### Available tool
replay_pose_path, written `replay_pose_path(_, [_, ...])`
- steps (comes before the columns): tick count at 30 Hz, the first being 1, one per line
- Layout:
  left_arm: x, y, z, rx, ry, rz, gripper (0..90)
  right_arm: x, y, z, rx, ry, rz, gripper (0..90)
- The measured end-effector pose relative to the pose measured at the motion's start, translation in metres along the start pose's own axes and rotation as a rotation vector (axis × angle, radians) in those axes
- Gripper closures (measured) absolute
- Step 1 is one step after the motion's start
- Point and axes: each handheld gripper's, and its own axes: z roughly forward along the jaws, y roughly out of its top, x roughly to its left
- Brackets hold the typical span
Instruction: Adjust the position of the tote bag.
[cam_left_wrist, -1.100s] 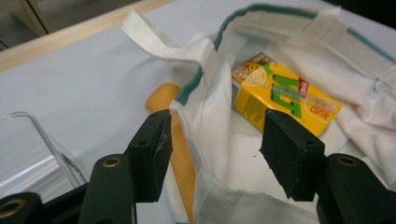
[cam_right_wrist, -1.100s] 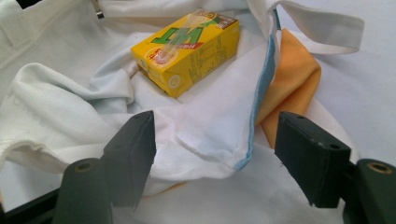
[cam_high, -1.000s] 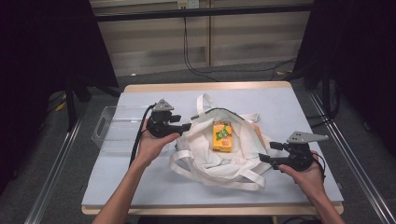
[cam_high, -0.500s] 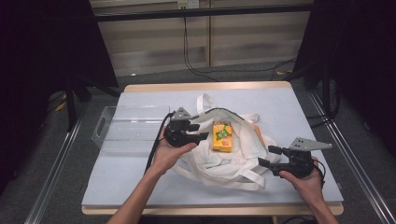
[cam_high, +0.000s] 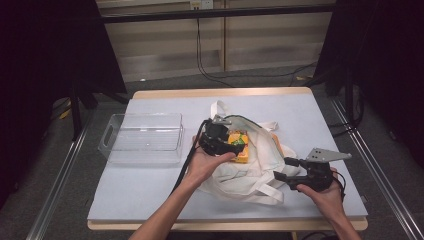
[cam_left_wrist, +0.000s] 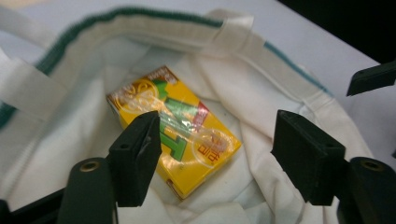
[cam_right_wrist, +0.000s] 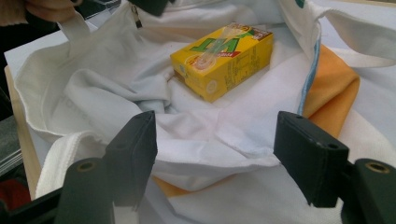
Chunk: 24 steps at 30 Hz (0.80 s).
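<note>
- The yellow drink carton (cam_high: 238, 145) lies on the white cloth bag (cam_high: 250, 165) in the middle of the table (cam_high: 150, 185); in the high view the left gripper (cam_high: 225, 145) covers its left part.
- An orange cloth (cam_right_wrist: 334, 98) shows only at its edge in the right gripper view, the rest being tucked under the bag's white fabric.
- In the left gripper view the near left jaw overlaps the lower corner of the carton (cam_left_wrist: 175, 128), so whether it touches cannot be told.
- The left gripper's jaws are spread wide and hover over the carton, which lies flat in the bag's opening (cam_left_wrist: 140, 28), nothing between them gripped.
- The right gripper (cam_high: 287, 170) sits at the bag's right edge with its jaws also wide apart, white fabric (cam_right_wrist: 210, 140) lying between them but not pinched.
- The carton's top bears large green letters, readable as "VLT" (cam_right_wrist: 219, 44) in the right gripper view; the smaller print is too blurred to read.
- A clear plastic bin (cam_high: 142, 137) stands on the table, left of the bag.
</note>
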Motion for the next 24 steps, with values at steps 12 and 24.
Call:
replay_pose_path(12, [-0.005,-0.009,0.035,0.104,0.062,-0.032,13.2,-0.002,-0.002,0.001,0.015,-0.002,-0.001,30.3])
replay_pose_path(24, [-0.006,-0.013,0.065,0.175,0.146,-0.064,8.9,-0.004,-0.005,0.004,0.035,-0.003,-0.003,30.9])
